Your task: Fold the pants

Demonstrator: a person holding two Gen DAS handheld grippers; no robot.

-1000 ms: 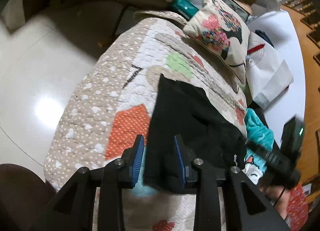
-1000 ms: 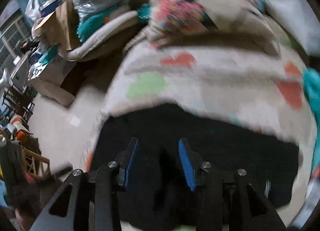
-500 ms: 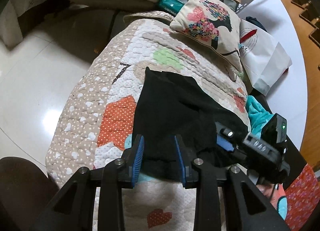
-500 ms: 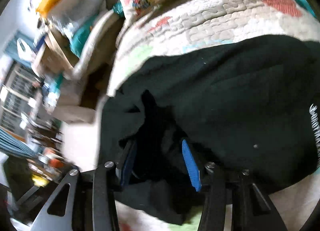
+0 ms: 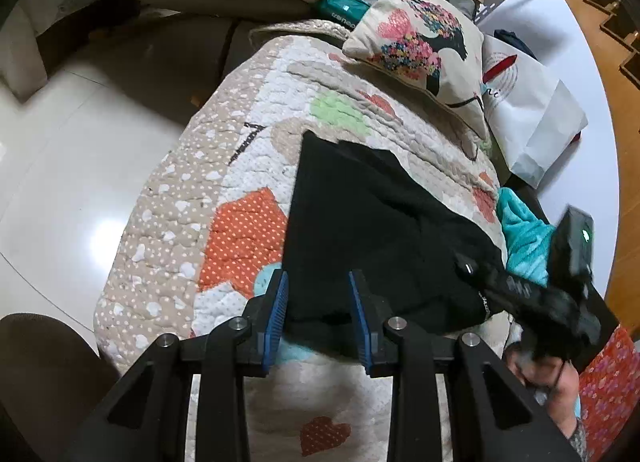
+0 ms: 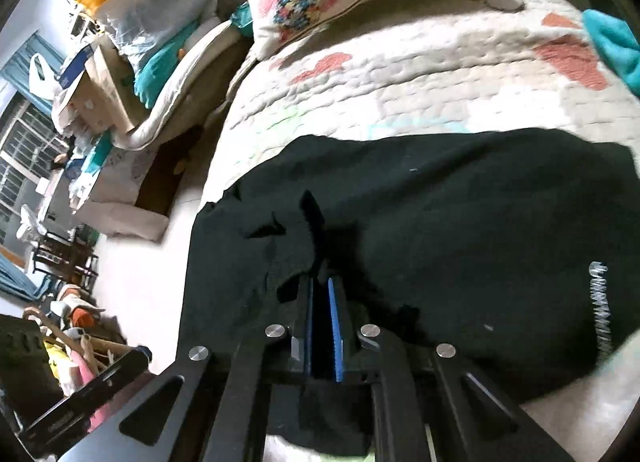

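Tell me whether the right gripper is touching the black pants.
Touching. In the right wrist view the right gripper has its blue pads pinched on a raised fold of the black pants.

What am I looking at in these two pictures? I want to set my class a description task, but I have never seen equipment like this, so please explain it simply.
There is no robot here. A person holds a hand-held two-finger gripper in each hand, and each gripper carries a wide-angle camera that looks forward along its black fingers with blue pads.

One picture comes from the left gripper. Its jaws stand apart over the near edge of the black pants; they do not seem to pinch the cloth. At the right edge you see the other tool and the person's hand.

The other picture comes from the right gripper. Its jaws have closed on a raised fold of the pants.

The pants lie on a quilted cover with coloured patches. A printed cushion rests at its far end.
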